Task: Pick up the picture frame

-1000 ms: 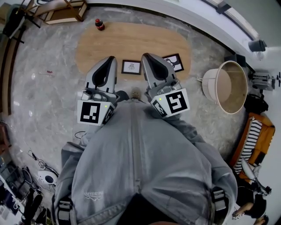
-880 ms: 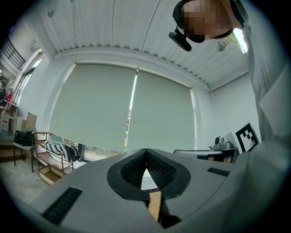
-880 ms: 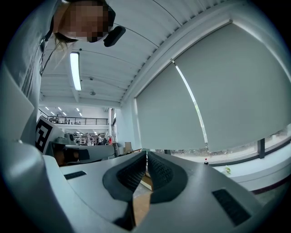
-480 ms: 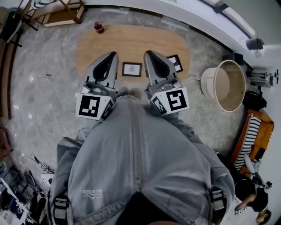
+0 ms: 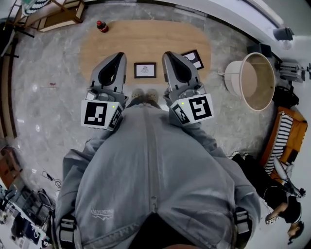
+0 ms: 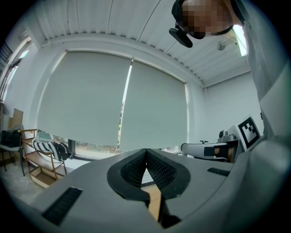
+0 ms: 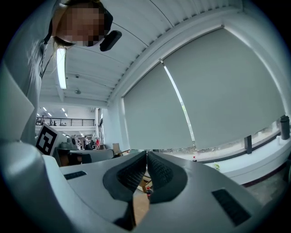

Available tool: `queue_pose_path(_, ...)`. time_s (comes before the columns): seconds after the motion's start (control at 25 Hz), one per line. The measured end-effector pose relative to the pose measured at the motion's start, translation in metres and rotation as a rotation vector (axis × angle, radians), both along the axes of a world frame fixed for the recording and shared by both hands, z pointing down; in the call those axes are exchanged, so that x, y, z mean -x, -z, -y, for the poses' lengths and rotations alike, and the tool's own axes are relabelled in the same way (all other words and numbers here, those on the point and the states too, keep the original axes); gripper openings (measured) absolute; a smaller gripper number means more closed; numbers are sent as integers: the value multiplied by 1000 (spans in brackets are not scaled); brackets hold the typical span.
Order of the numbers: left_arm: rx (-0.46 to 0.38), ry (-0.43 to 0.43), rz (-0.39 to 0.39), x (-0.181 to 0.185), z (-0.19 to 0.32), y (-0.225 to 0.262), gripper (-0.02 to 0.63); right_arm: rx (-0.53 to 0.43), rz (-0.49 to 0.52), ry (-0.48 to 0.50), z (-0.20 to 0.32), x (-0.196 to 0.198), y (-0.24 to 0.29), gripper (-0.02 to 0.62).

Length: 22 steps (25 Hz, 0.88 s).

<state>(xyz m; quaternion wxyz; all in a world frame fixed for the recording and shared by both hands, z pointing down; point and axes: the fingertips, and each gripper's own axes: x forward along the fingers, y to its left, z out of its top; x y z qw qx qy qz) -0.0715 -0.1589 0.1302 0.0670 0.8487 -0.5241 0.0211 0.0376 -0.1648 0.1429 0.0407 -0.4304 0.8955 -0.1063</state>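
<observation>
A small black picture frame (image 5: 145, 70) with a white print lies flat on the low oval wooden table (image 5: 146, 41), near its front edge. A second black frame (image 5: 194, 59) lies to its right, partly behind my right gripper. In the head view my left gripper (image 5: 119, 55) hangs just left of the first frame and my right gripper (image 5: 168, 54) just right of it, both held level above the table's near edge. The left gripper view shows its jaws (image 6: 146, 150) shut and empty. The right gripper view shows its jaws (image 7: 146, 152) shut and empty too.
A dark bottle with a red cap (image 5: 101, 26) stands at the table's far left end. A large beige round tub (image 5: 252, 87) sits on the floor to the right. A wooden rack (image 5: 58, 12) stands at the back left. An orange chair with striped cloth (image 5: 283, 146) is at the far right.
Both grippers have moved forward towards the table along with the person. They now flank the first frame more closely. Both have stayed shut.
</observation>
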Motion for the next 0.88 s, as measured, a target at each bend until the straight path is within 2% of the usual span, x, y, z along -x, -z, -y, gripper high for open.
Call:
queue_pose_path(0.2,-54,-84,19,-15,6,-16,18,4,-13,14,12,-1,-23,32)
queue_pose_path(0.88,44,-134,7,-21,36,-147,18,114,-52,48,38,1,-148,32)
